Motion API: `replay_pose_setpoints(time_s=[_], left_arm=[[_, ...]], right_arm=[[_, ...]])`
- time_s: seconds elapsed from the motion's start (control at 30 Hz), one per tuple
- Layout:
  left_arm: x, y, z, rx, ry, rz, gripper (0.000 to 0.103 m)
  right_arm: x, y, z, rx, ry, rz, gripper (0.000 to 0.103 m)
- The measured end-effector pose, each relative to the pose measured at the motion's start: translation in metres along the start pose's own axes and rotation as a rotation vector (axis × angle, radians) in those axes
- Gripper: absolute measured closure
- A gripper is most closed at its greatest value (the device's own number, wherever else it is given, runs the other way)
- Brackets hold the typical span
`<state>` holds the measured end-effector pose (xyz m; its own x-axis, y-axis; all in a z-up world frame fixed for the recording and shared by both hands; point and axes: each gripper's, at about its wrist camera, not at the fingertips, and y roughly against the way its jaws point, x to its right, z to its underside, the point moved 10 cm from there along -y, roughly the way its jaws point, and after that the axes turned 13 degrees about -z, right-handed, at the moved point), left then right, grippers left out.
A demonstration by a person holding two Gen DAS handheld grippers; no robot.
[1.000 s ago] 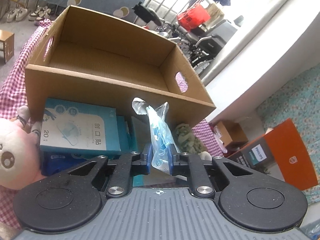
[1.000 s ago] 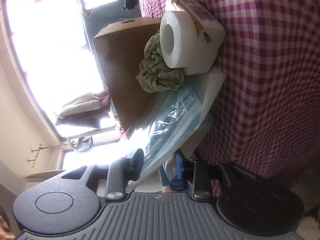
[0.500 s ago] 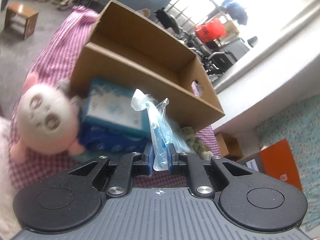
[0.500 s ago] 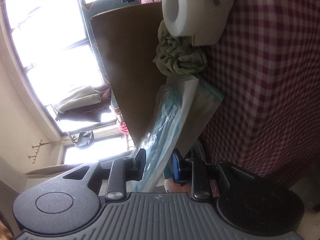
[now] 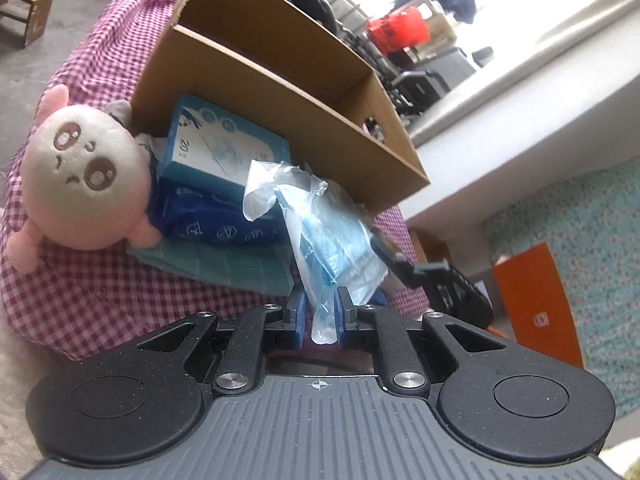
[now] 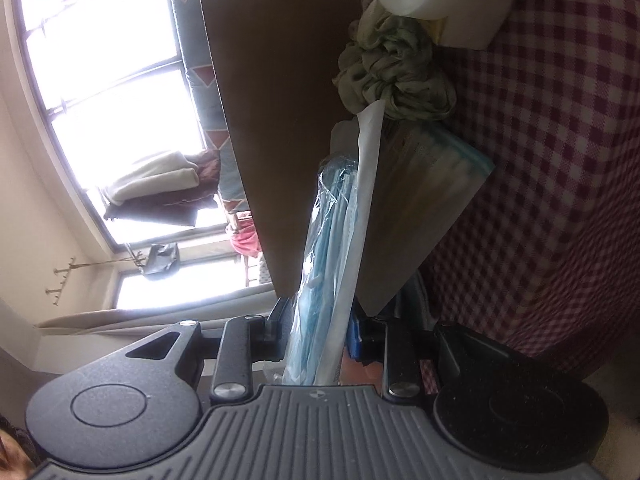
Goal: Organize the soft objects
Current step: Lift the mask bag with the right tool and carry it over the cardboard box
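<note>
The left gripper (image 5: 319,314) is pinching one end of a clear bag of blue masks (image 5: 332,236), while the right gripper (image 6: 316,330) is clamping its other end, holding it just in front of the cardboard box (image 5: 280,80), whose inside is hidden, beside a plush toy (image 5: 80,176) lying on the checked cloth (image 5: 100,296).

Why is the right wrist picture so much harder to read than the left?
Right wrist view: the windows are blown out, so the box and the mask bag in the right claw sit dark against the glare. Left wrist view: evenly lit and sharp around the plush toy, bent only by fisheye at the edges.
</note>
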<state>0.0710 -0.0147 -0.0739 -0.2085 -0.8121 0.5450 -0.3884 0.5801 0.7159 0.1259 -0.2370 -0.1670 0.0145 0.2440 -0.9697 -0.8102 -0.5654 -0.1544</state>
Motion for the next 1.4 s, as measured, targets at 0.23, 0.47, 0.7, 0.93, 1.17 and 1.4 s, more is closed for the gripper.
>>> replay_pose_setpoints(time_s=[0.23, 0.47, 0.7, 0.93, 1.17, 1.4], left_arm=[[-0.006, 0.0, 0.006, -0.014, -0.005, 0.02, 0.048], [-0.01, -0.012, -0.008, -0.022, 0.047, 0.061, 0.037], [-0.002, -0.026, -0.016, -0.016, 0.032, 0.035, 0.066], [-0.002, -0.027, -0.014, 0.014, -0.027, -0.037, 0.077], [0.009, 0.0, -0.015, 0.089, -0.103, -0.035, 0.077], [0.03, 0.038, -0.019, 0.183, -0.15, -0.004, 0.077]], right_arm=[[-0.001, -0.007, 0.0, -0.006, 0.025, 0.039, 0.082], [-0.012, -0.018, 0.003, -0.005, 0.044, 0.054, 0.082], [-0.018, -0.019, 0.01, -0.012, 0.075, 0.077, 0.082], [-0.04, -0.029, 0.021, -0.037, 0.196, 0.116, 0.082], [-0.077, -0.035, 0.05, -0.082, 0.334, 0.108, 0.082], [-0.137, -0.04, 0.078, -0.111, 0.532, 0.081, 0.082]])
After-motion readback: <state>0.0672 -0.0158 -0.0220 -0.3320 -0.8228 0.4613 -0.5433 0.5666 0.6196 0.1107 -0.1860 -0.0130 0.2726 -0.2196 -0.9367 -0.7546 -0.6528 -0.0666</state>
